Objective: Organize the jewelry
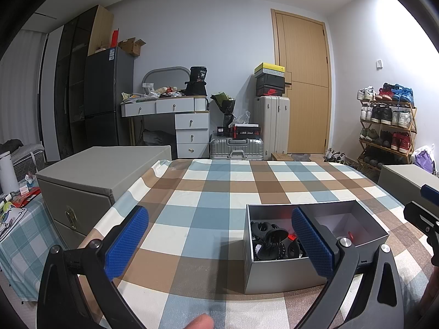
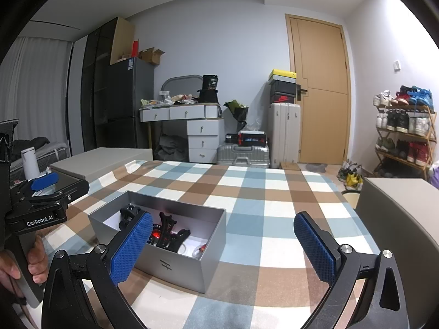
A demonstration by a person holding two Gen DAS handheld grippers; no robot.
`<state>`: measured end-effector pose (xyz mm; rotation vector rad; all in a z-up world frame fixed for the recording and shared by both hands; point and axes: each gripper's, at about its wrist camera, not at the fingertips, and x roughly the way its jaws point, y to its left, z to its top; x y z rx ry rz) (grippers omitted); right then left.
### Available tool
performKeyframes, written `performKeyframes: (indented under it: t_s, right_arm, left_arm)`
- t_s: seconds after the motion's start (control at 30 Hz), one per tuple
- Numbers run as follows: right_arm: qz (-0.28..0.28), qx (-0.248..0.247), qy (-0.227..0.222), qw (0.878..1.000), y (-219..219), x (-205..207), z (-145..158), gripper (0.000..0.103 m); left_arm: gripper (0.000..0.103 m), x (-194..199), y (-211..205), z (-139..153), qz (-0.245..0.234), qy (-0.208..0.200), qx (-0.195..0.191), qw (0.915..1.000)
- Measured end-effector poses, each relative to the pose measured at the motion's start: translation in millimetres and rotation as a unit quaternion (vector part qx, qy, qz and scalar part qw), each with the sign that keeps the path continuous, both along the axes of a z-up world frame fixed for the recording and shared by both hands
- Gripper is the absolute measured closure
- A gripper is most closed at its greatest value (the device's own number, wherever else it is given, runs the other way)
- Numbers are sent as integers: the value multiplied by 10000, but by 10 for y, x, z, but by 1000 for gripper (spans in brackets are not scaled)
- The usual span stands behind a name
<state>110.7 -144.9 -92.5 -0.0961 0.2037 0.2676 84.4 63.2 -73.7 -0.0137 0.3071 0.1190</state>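
Observation:
An open grey box (image 1: pixel 282 277) (image 2: pixel 175 266) rests on the checked tablecloth. Inside lie black hair claws (image 1: pixel 270 240) (image 2: pixel 167 229), dark beads and small red pieces (image 2: pixel 155 235). My left gripper (image 1: pixel 219 242) is open, hovering above the cloth just left of the box, its right finger in front of the box's middle. My right gripper (image 2: pixel 223 245) is open too, to the right of the box, its left finger overlapping the box's near left part. Nothing sits between either pair of fingers. The left gripper's body and the hand holding it show at the right wrist view's left edge.
Grey storage boxes (image 1: pixel 90 181) (image 2: pixel 395 219) flank the table on both sides. The tablecloth (image 1: pixel 219 186) stretches away beyond the box. Behind are a white dresser (image 1: pixel 189 126), suitcases (image 1: pixel 271 123), a wooden door and a shoe rack (image 1: pixel 387 126).

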Motion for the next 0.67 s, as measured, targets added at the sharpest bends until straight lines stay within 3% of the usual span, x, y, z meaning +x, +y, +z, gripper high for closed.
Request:
performKeyframes:
  t_s: [0.67]
  right_arm:
    - [0,1,-1,10000,-1,1,1,0]
  left_arm:
    - [1,21,-23,-2,-39,25,-10,10000]
